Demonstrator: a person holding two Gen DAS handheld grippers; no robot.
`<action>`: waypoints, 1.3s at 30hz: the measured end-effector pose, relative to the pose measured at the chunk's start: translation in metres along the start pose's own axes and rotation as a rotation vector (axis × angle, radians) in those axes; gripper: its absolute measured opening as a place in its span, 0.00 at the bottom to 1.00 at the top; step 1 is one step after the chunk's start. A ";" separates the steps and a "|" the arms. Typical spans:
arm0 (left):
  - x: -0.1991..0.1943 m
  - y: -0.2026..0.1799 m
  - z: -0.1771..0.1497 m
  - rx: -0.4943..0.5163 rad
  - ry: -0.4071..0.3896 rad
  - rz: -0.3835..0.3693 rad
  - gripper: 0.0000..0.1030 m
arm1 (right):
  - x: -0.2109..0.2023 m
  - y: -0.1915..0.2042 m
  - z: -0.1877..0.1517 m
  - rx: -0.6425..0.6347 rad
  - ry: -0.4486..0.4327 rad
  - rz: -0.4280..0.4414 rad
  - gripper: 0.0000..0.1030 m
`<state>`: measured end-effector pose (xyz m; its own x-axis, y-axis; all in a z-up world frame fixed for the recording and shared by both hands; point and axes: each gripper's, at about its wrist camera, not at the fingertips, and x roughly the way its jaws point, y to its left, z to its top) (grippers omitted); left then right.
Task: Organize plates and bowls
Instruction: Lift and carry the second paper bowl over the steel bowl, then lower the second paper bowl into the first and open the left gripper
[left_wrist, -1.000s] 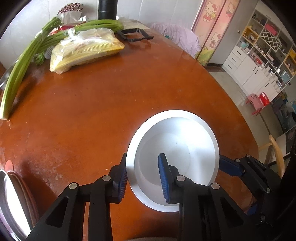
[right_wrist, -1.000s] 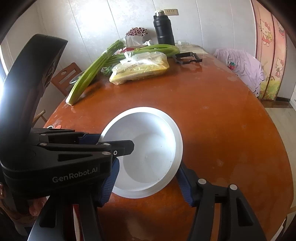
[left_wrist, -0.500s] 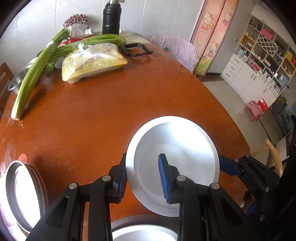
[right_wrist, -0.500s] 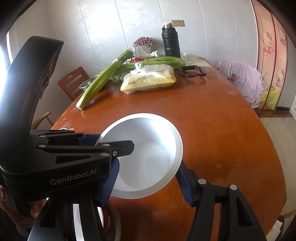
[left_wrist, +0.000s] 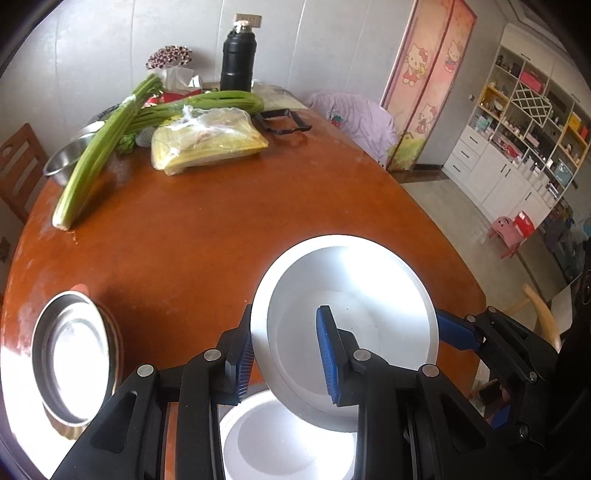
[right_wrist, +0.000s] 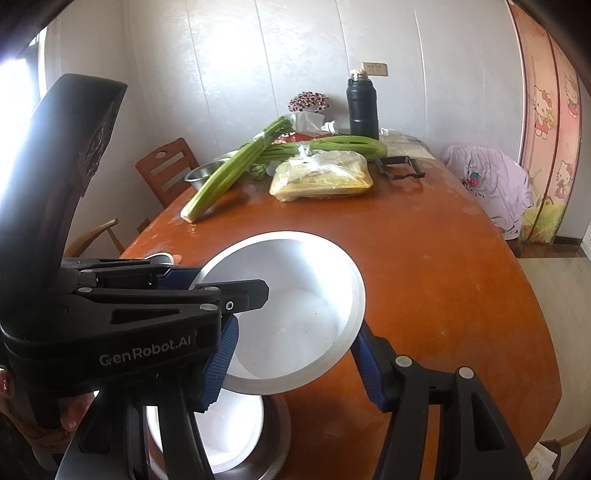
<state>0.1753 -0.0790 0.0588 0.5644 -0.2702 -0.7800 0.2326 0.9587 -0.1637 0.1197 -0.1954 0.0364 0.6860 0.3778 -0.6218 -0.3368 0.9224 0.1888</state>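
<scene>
A white deep plate (left_wrist: 354, 295) (right_wrist: 295, 295) is held tilted above the brown table. My left gripper (left_wrist: 286, 354) is shut on its left rim, one blue pad inside and one outside. My right gripper (right_wrist: 295, 358) spans the plate from the other side, its blue pads against opposite rim edges. Below the plate lies a second white plate (left_wrist: 284, 443) (right_wrist: 221, 435), resting in a steel dish (right_wrist: 277, 443). A steel plate (left_wrist: 74, 354) lies at the left in the left wrist view.
At the far end of the table (left_wrist: 207, 236) lie long green stalks (left_wrist: 99, 147), a bagged yellow pack (left_wrist: 207, 140), a black flask (left_wrist: 238, 59), a steel bowl (left_wrist: 70, 155) and a black frame (left_wrist: 282, 122). Wooden chairs (right_wrist: 166, 170) stand to the left.
Both grippers have lifted the white plate off the table and drawn it back toward me. It now hangs tilted above the second white plate, which came into view below.
</scene>
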 end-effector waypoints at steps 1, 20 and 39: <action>-0.003 0.001 -0.002 -0.004 -0.004 0.001 0.30 | -0.002 0.003 -0.001 -0.008 -0.003 0.000 0.59; -0.044 0.021 -0.050 -0.059 -0.025 0.026 0.31 | -0.026 0.048 -0.023 -0.091 -0.004 0.049 0.59; -0.032 0.022 -0.077 -0.072 0.006 0.056 0.31 | -0.018 0.057 -0.051 -0.122 0.063 0.049 0.59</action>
<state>0.1017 -0.0428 0.0334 0.5702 -0.2160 -0.7926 0.1436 0.9762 -0.1627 0.0551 -0.1532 0.0198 0.6261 0.4130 -0.6614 -0.4478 0.8849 0.1286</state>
